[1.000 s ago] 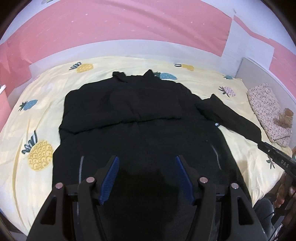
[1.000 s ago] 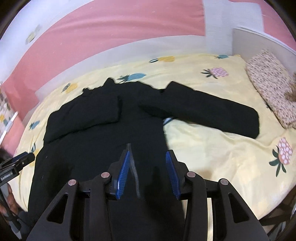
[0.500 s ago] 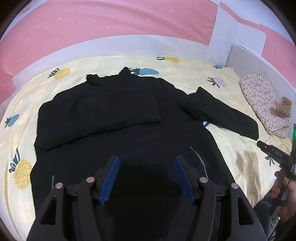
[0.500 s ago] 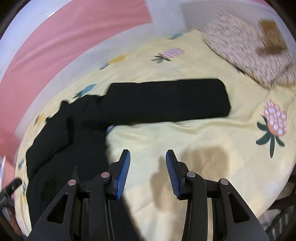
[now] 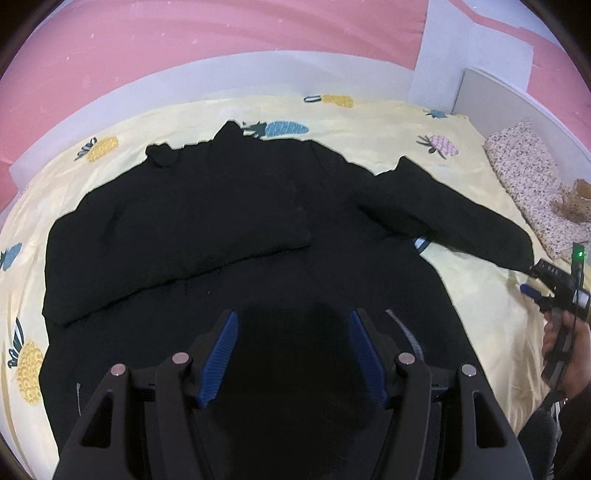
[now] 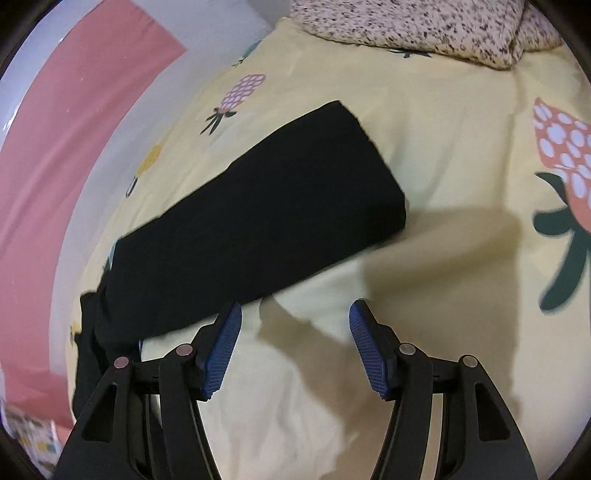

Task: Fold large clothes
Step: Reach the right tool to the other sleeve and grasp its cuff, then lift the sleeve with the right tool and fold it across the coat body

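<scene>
A large black coat (image 5: 229, 258) lies flat on the yellow pineapple-print bedsheet (image 5: 369, 122). Its left sleeve is folded across the chest. Its right sleeve (image 5: 454, 218) stretches out to the right. My left gripper (image 5: 293, 341) is open and empty above the coat's lower body. My right gripper (image 6: 295, 339) is open and empty, low over the sheet just short of the right sleeve (image 6: 258, 221); its cuff (image 6: 369, 162) lies ahead. The right gripper also shows in the left wrist view (image 5: 554, 284) at the cuff end.
A speckled folded blanket (image 5: 532, 188) lies at the bed's right end, also in the right wrist view (image 6: 406, 26). A small tan object (image 5: 581, 188) sits on it. A pink and white wall (image 5: 184, 55) runs behind the bed.
My right gripper has swung right and dropped toward the outstretched sleeve's cuff, and its fingers have opened wider. My left gripper has drifted right over the coat.
</scene>
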The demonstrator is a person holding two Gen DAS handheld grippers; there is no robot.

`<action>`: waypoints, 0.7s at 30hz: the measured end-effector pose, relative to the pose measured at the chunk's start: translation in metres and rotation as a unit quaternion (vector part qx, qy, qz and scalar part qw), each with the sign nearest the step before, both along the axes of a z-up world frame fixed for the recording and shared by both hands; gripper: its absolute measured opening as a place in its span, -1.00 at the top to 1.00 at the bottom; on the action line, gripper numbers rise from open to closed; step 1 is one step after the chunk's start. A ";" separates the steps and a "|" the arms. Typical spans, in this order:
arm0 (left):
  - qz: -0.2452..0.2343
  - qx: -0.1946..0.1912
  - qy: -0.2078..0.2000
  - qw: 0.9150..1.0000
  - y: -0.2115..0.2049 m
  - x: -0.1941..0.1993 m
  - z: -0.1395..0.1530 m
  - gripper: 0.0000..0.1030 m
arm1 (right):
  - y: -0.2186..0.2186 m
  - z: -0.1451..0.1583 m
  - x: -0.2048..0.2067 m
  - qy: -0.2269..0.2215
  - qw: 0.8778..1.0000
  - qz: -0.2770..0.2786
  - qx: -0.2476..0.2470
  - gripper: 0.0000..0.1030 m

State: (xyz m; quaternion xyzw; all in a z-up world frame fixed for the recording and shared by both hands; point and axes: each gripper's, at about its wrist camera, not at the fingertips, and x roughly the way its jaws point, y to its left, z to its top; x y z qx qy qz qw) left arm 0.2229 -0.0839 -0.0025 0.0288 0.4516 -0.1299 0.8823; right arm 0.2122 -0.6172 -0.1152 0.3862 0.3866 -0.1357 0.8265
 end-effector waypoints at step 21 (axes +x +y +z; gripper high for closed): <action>0.042 -0.014 0.017 0.999 0.048 0.009 -0.014 -0.26 | -0.014 0.044 0.023 -0.055 0.998 -0.022 -0.018 0.42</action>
